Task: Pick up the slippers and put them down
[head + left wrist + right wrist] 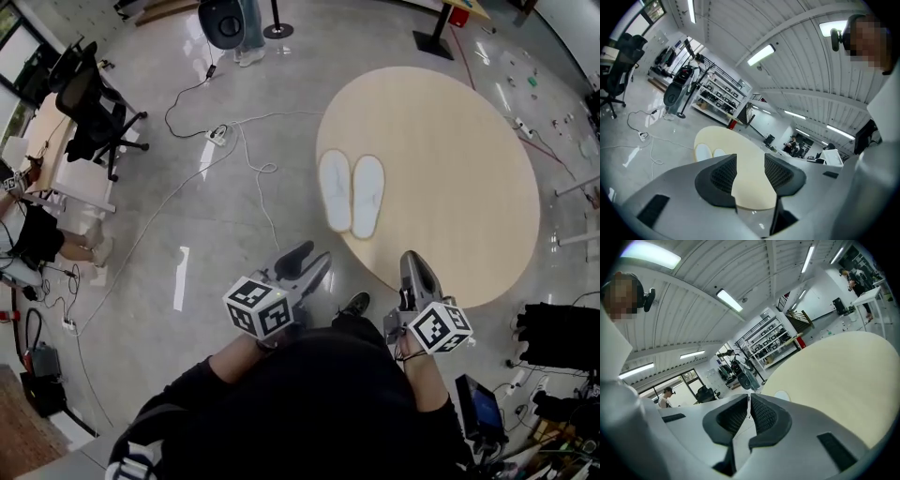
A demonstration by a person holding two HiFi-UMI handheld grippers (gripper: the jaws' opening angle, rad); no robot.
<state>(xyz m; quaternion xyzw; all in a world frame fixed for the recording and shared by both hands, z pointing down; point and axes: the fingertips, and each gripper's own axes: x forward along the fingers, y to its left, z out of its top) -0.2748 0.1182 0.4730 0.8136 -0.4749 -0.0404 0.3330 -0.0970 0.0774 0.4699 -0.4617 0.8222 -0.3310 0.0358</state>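
I judge this the reach-in step. The two white slippers (352, 194) lie side by side, untouched, on the round worktop (450, 159), near its left edge. My left gripper (306, 257) has its fingers spread and empty. My right gripper (413, 265) has its fingers clenched on nothing and must open them first. Both hang by the worktop's near edge, angled slightly downward.

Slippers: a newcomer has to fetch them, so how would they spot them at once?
Find the big round pale wooden table. Near its left edge in the head view lies a pair of white slippers, side by side, toes pointing away from the person. Nothing else lies on the tabletop.
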